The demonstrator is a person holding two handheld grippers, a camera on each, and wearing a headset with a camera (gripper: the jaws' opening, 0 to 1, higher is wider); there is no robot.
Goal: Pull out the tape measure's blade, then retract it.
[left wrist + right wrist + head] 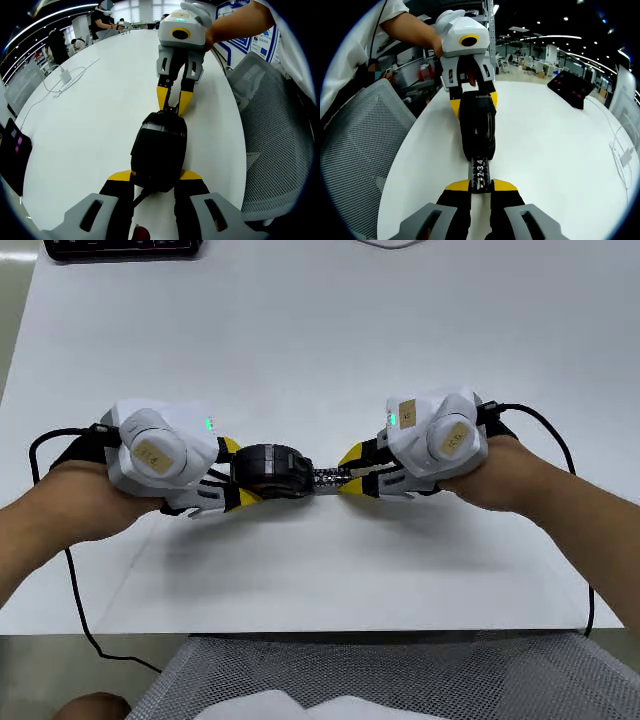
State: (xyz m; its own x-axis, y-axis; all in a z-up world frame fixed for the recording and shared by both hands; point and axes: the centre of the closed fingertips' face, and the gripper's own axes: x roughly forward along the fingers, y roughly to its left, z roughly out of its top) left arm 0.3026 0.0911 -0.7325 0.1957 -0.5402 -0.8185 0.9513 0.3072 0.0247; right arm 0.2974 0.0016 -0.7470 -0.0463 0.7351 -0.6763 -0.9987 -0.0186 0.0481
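Note:
A black tape measure (268, 471) rests on the white table (320, 350) between the two grippers. My left gripper (238, 473) is shut on the tape measure's case (159, 151), its yellow-tipped fingers (120, 176) pressing both sides. A short stretch of the blade (480, 175), with black numerals, sticks out of the case (477, 125). My right gripper (352, 472) is shut on the blade's end (330, 476). In the left gripper view the right gripper (171, 102) sits just beyond the case. In the right gripper view the left gripper (472, 102) straddles the case's far half.
A dark keyboard (122, 248) lies at the table's far left edge, and a white cable (390, 243) at the far edge. A grey mesh chair (380, 680) stands at the table's near edge. Black cables (75, 590) trail from both grippers.

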